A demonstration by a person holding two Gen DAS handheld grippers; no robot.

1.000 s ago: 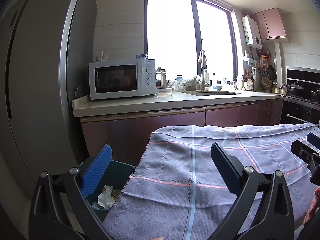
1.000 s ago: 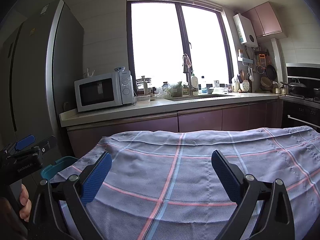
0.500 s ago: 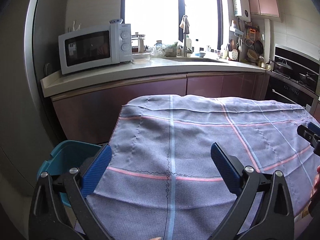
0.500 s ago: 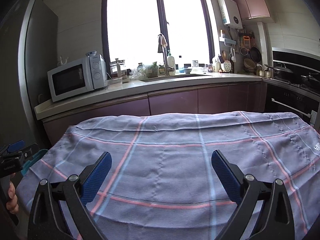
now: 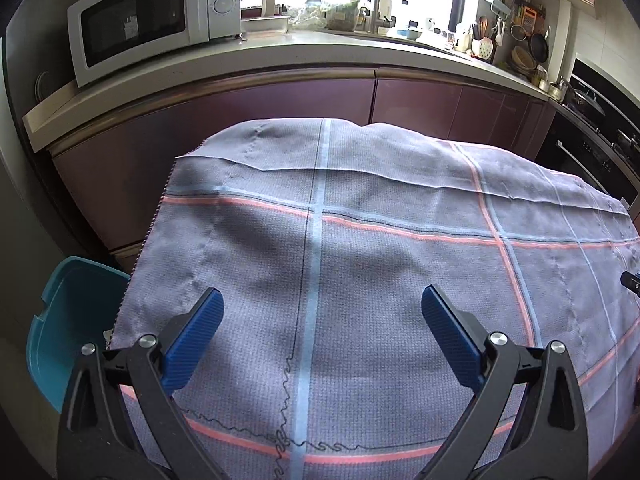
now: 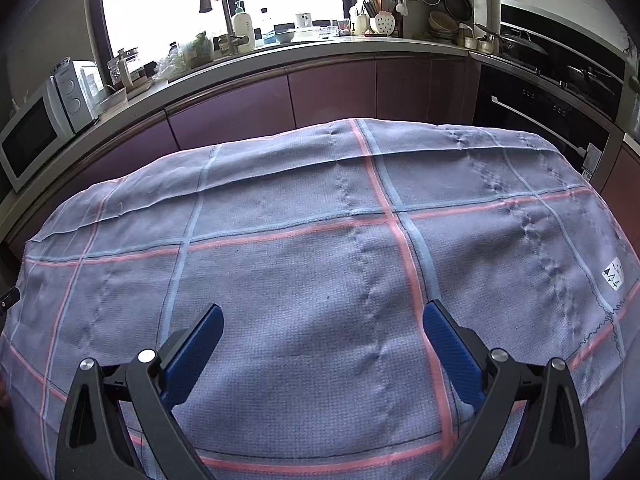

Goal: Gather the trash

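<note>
Both claws are being held wide apart and empty above a table covered by a grey-violet checked cloth (image 5: 360,264): the left claw (image 5: 322,320) is being hovered over the cloth's left half, and the right claw (image 6: 322,332) over its middle, with neither set of blue pads touching the fabric. No loose trash is being shown on the cloth in either view; the place it belongs, a teal bin (image 5: 64,320), is being seen low at the table's left edge, partly hidden by the hanging cloth, with what may be a scrap of white just showing at the hem. The step in hand is being judged as a search for something to pick up, so the claws are best being kept spread and swept slowly along the cloth's edges and the floor beside the bin, where small litter is likely being hidden by folds. The draped cloth is being judged easy to snag, so a low pass should be avoided. Of writing, little is being offered: a small white tag (image 6: 613,275) with dark care symbols is being seen at the cloth's right edge, too small to be read, and the lettering on the white microwave (image 5: 152,16) is not being resolved.
</note>
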